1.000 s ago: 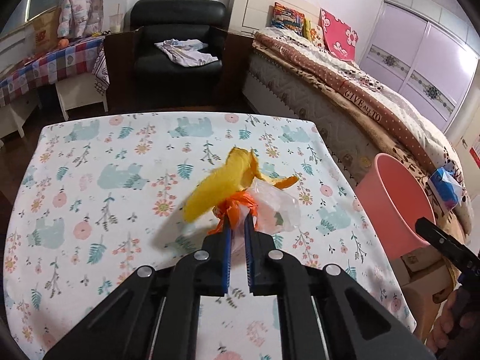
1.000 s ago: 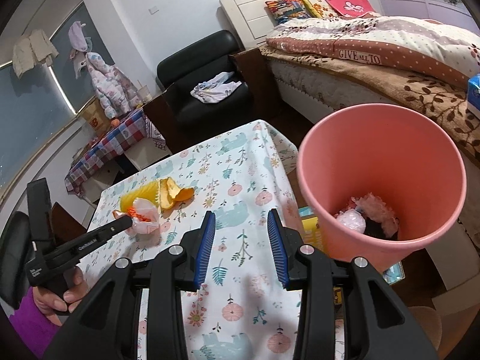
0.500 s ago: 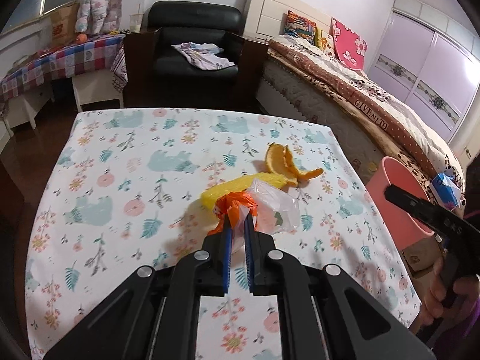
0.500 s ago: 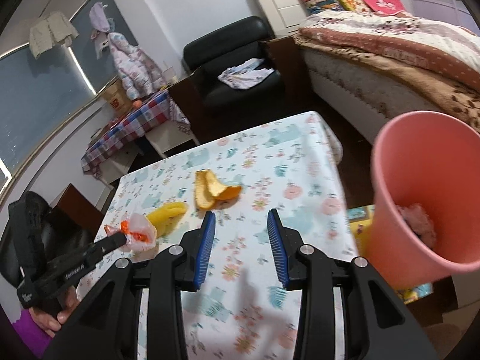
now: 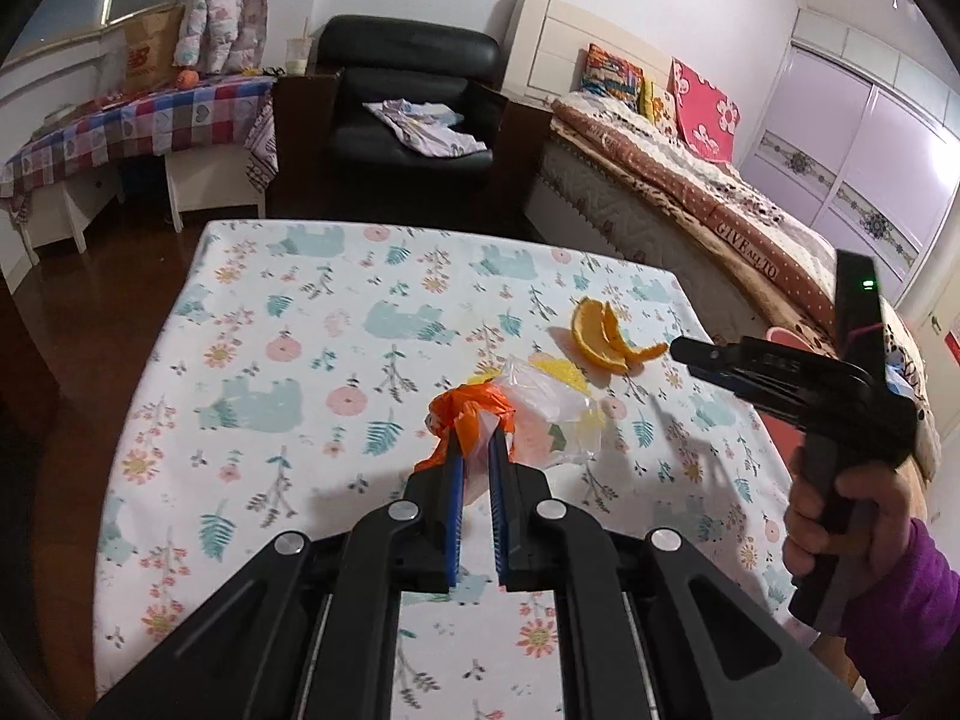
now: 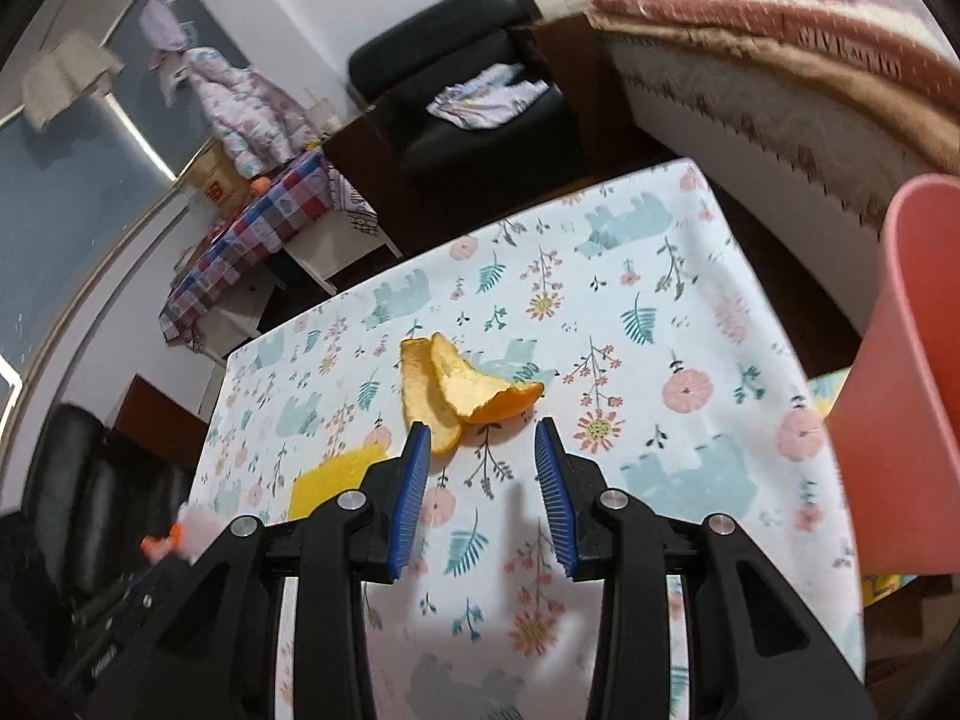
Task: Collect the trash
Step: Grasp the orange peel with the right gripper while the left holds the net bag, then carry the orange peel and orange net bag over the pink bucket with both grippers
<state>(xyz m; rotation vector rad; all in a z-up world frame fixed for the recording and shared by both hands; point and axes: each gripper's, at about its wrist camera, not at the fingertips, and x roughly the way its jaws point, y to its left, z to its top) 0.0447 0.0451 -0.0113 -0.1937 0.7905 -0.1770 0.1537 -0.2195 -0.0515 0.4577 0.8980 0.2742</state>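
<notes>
My left gripper (image 5: pixel 474 450) is shut on a clear plastic bag with orange handles (image 5: pixel 510 408) and holds it above the floral tablecloth (image 5: pixel 288 360). An orange peel (image 5: pixel 606 339) lies on the cloth further right; in the right wrist view the peel (image 6: pixel 462 387) sits just ahead of my open, empty right gripper (image 6: pixel 483 438). A yellow sponge-like piece (image 6: pixel 330 480) lies left of it, partly hidden behind the bag in the left wrist view (image 5: pixel 561 372). The pink trash bucket (image 6: pixel 900 384) stands at the table's right edge.
A bed (image 5: pixel 720 204) runs along the right side. A black armchair (image 5: pixel 408 102) with cloth on it stands behind the table. A low table with a checked cloth (image 5: pixel 132 126) is at the far left.
My right gripper has swung left from over the bucket toward the orange peel, still open. My left gripper has lifted and drawn back with the bag; the yellow piece lies on the table.
</notes>
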